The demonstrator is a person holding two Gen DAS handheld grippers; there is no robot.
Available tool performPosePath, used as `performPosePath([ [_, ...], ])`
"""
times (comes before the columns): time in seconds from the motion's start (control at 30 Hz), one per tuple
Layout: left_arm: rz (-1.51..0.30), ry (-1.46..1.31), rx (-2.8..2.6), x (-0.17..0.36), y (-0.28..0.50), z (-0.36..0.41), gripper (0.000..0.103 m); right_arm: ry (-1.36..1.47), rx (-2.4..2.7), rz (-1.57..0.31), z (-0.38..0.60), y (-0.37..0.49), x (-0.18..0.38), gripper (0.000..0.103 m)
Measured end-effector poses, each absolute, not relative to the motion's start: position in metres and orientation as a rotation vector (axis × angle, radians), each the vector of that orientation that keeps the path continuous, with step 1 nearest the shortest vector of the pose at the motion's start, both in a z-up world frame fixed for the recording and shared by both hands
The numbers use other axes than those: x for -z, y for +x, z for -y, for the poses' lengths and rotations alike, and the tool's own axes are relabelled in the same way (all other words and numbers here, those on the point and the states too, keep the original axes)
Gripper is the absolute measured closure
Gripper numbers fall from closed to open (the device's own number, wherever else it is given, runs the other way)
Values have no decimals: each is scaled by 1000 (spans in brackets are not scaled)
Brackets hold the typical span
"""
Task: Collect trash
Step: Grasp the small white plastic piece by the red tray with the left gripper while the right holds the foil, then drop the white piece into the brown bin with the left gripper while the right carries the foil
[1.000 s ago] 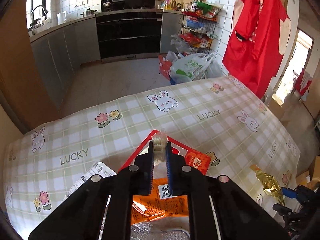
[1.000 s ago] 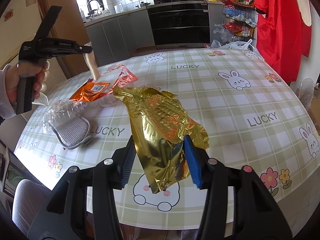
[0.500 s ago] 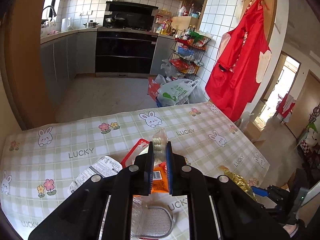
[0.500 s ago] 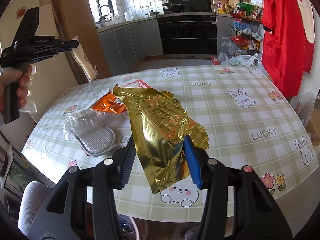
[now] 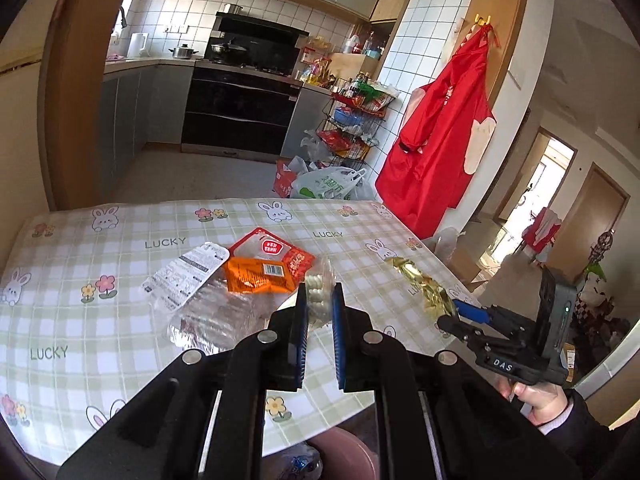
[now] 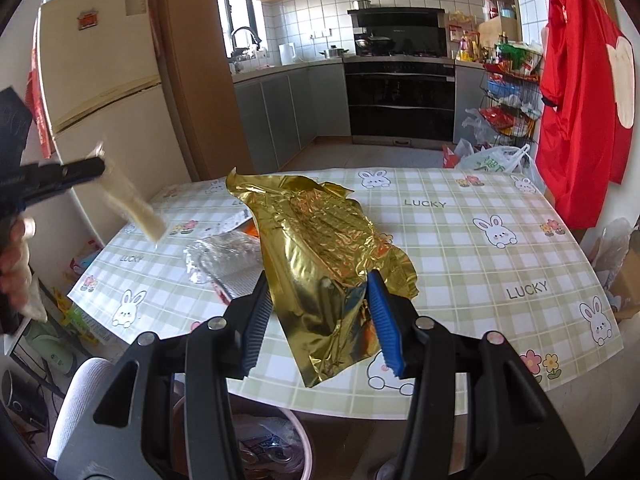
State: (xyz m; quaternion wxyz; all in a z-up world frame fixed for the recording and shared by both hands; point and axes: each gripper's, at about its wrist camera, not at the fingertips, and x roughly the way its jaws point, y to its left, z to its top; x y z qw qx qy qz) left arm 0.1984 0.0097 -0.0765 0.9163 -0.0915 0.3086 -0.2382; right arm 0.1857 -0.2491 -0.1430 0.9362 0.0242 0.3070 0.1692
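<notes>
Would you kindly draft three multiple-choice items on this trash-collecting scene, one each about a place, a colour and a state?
1. Where does the orange packet lie?
A. On the checked tablecloth
B. On the kitchen floor
C. In the wire rack

2. What colour is the crumpled foil bag in the right gripper?
A. Silver
B. Gold
C. Green

3. What is the state of the left gripper?
A. Open and empty
B. Shut on a clear packet of white pieces
C. Resting on the table

Answers:
1 A: the packet sits among wrappers on the cloth.
2 B: the foil shines gold between the blue pads.
3 B: the pads press the packet, held above the table.
</notes>
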Motion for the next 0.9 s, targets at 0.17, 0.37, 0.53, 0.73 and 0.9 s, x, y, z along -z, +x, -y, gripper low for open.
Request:
performPosePath([
  [0.17,-656,-229,521,88,143,-15,92,31,-363,-602,237,158,129,54],
  [0.37,-690,-313,518,109,93,-28,92,28,-382,-588,229,134,119,54],
  [0.53,-716,-347,502,126,72,-35,92,11,-389,-574,225,123,111,54],
  [0.73,-758,-299,512,139,68,-22,92,15,-387,-578,226,120,113,54],
  [0.9,-792,-278,509,149,74,-14,92,27,-384,-600,228,125,121,54],
])
